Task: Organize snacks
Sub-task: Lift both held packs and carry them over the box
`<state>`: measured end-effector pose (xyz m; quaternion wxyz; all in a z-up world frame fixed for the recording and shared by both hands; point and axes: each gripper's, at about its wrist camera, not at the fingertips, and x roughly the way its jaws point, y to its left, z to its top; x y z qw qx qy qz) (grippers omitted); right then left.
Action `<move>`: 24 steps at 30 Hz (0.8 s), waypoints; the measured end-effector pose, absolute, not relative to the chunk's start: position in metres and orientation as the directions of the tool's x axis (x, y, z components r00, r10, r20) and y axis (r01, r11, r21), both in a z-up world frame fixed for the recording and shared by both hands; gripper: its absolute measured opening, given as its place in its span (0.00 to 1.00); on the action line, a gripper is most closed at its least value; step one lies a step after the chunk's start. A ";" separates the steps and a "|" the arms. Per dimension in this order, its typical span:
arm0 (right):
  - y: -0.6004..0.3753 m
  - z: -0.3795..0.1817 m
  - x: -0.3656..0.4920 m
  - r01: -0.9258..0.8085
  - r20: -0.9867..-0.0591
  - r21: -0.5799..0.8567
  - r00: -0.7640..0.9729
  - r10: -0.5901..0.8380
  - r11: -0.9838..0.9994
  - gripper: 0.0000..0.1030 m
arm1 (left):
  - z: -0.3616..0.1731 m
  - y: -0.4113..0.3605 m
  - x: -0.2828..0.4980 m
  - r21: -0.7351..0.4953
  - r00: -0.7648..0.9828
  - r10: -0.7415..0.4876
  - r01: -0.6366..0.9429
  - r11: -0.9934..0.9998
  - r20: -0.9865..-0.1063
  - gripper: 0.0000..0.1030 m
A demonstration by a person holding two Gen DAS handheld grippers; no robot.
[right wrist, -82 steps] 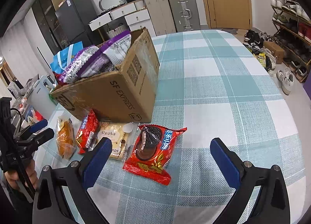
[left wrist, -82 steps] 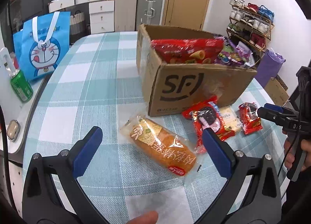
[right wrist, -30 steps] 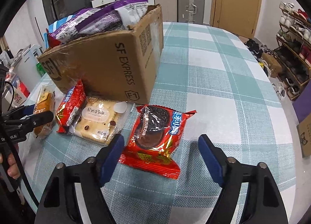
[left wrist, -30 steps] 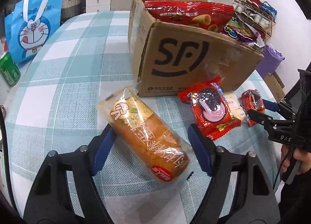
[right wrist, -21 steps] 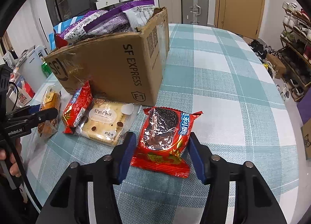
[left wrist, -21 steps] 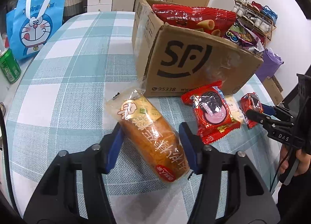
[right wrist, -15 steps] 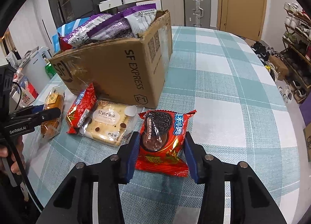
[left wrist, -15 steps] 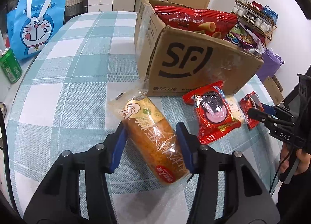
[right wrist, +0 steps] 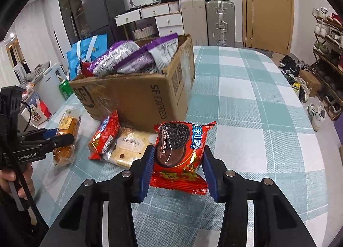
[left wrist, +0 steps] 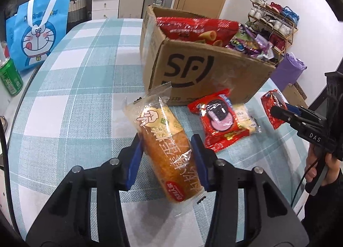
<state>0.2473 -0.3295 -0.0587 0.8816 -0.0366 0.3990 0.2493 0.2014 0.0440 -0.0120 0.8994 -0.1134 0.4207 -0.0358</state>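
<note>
Our left tongs (left wrist: 167, 150) have just been closing and now pinch the bread loaf packet (left wrist: 166, 146) across its width, blue pads pressed into the wrapper on both flanks; the loaf's long axis runs from about five o'clock near the tongs to eleven o'clock at its far end, which is tipped up off the table (left wrist: 70, 88). Our right tongs (right wrist: 178, 161) are clamped on the red cookie packet (right wrist: 180, 152), pads at its two side edges, the packet upright between them and its lower seam hanging clear of the cloth. Outward from there, in the right wrist view, the pale cracker packet (right wrist: 126, 146) and the second red cookie packet (right wrist: 104, 137) lie flat at ten o'clock, touching each other, just in front of the cardboard box (right wrist: 139, 94). That box is what the coming move turns on, we judge: from the left tongs it stands at twelve to one o'clock, close beyond the loaf's raised tip; from the right tongs at eleven o'clock, just behind the flat packets. Its open top is already heaped with red and purple bags, so each packet must go up and over the near wall; neither hand looks clearly nearer. The blue cartoon bag (left wrist: 37, 36) and green can (left wrist: 9, 79) sit far off at ten o'clock in the left view.
</note>
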 end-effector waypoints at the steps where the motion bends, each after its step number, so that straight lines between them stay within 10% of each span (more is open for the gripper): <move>1: -0.330 -0.056 0.247 -0.470 -0.714 0.137 0.563 0.415 0.872 0.42 | -0.010 0.043 0.200 -0.236 0.647 -0.163 -0.027 0.971 -0.745 0.39; 24: -0.345 -0.012 0.224 -0.481 -0.557 0.176 0.671 0.490 0.859 0.42 | 0.051 0.042 0.168 -0.258 0.756 -0.182 0.018 0.966 -0.628 0.35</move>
